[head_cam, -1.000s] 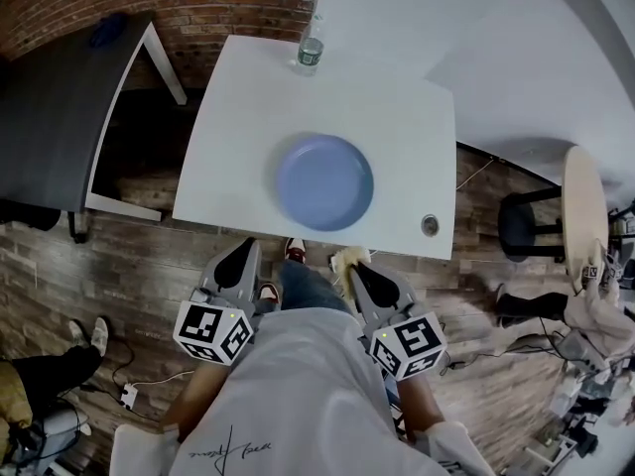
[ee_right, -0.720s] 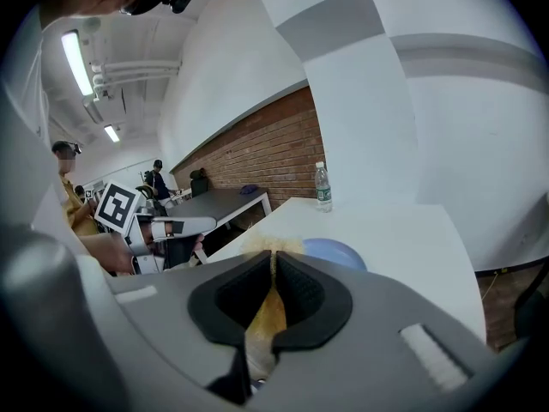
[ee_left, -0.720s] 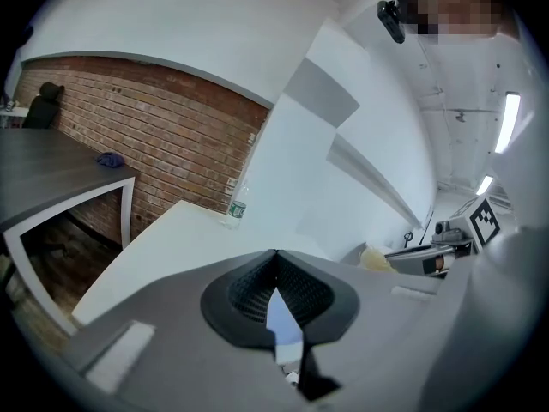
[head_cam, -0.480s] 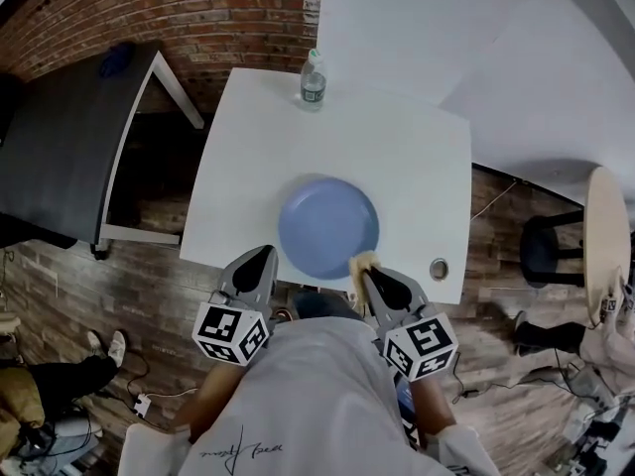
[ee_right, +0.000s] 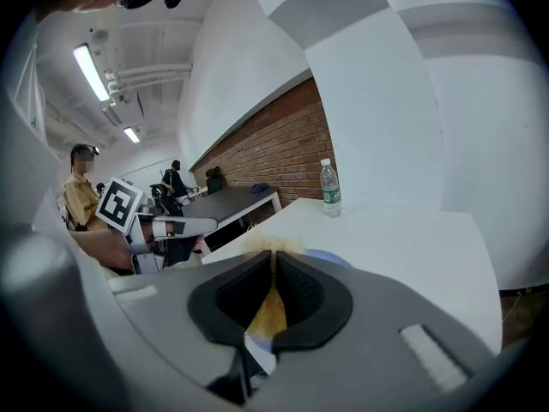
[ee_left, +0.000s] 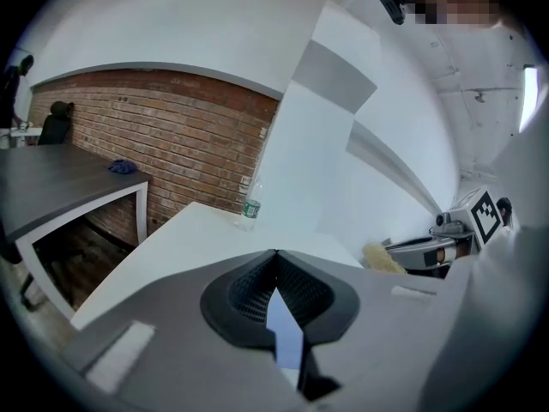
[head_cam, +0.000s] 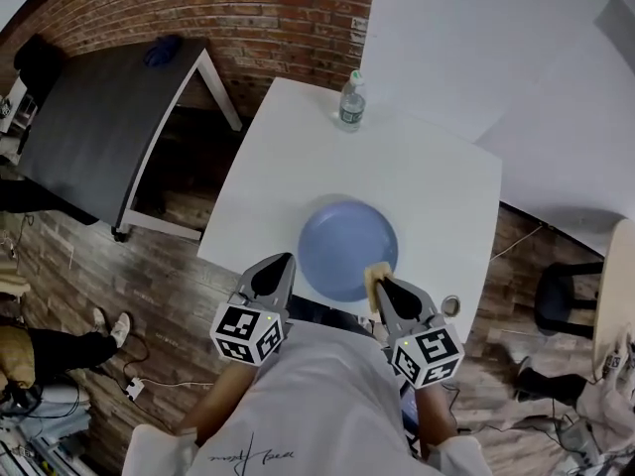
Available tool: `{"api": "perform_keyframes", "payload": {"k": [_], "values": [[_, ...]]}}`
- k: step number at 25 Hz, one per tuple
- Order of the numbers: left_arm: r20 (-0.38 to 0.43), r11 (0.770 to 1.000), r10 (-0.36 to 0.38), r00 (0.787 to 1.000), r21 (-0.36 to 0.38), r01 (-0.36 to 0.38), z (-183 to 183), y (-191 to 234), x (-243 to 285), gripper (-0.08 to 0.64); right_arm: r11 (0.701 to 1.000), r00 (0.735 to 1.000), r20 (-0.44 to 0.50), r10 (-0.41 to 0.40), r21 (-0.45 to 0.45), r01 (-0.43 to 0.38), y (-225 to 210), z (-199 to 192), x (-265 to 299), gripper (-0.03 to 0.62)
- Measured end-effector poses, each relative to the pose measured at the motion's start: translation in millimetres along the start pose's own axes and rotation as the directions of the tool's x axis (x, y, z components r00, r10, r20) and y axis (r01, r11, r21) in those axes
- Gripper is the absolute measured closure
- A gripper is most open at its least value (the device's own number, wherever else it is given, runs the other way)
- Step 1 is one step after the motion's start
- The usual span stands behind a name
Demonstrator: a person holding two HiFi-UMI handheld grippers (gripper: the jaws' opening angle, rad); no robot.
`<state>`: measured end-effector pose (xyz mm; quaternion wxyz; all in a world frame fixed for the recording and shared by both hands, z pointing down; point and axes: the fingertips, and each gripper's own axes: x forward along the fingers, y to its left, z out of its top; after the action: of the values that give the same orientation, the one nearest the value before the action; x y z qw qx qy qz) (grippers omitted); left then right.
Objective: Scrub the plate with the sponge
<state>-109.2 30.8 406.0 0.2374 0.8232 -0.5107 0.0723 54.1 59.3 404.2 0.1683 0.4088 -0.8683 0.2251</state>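
Left gripper [head_cam: 282, 260]: jaws pressed together, nothing held; positioned at the near-left edge of the round blue plate [head_cam: 347, 246].
Right gripper [head_cam: 383, 284]: jaws clamped on the yellow sponge [head_cam: 375, 277].
Sponge: projected just ahead of the right jaws, at the plate's near-right rim.
Plate: laid flat on the white square surface [head_cam: 427, 167], ahead of and between both jaws.
Clear plastic water bottle [head_cam: 350, 100]: stood upright far beyond the jaws.

My bench [head_cam: 437, 181]: one blue plate [head_cam: 342, 241], one bottle [head_cam: 350, 100] at far edge. My right gripper [head_cam: 381, 285] holds a sponge [head_cam: 375, 277] against the plate's rim.
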Motion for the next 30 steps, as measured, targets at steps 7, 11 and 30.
{"api": "perform_keyframes", "payload": {"k": [7,11,30], "values": [[0.003,0.999,0.041,0.999,0.002,-0.041,1.2,8.9,2.3,0.560,1.000,1.000,-0.004,0.027,-0.009,-0.027,-3.0,-2.4,9.3,0.569],[-0.001,0.999,0.032,0.999,0.002,-0.032,-0.1,10.5,8.5,0.560,1.000,1.000,-0.002,0.003,-0.003,-0.003,-10.2,-2.8,10.5,0.569],[-0.066,0.999,0.044,0.997,-0.015,-0.045,-5.0,23.5,51.5,0.560,1.000,0.999,-0.045,0.016,0.026,-0.015,-37.7,-1.3,39.2,0.568]]}}
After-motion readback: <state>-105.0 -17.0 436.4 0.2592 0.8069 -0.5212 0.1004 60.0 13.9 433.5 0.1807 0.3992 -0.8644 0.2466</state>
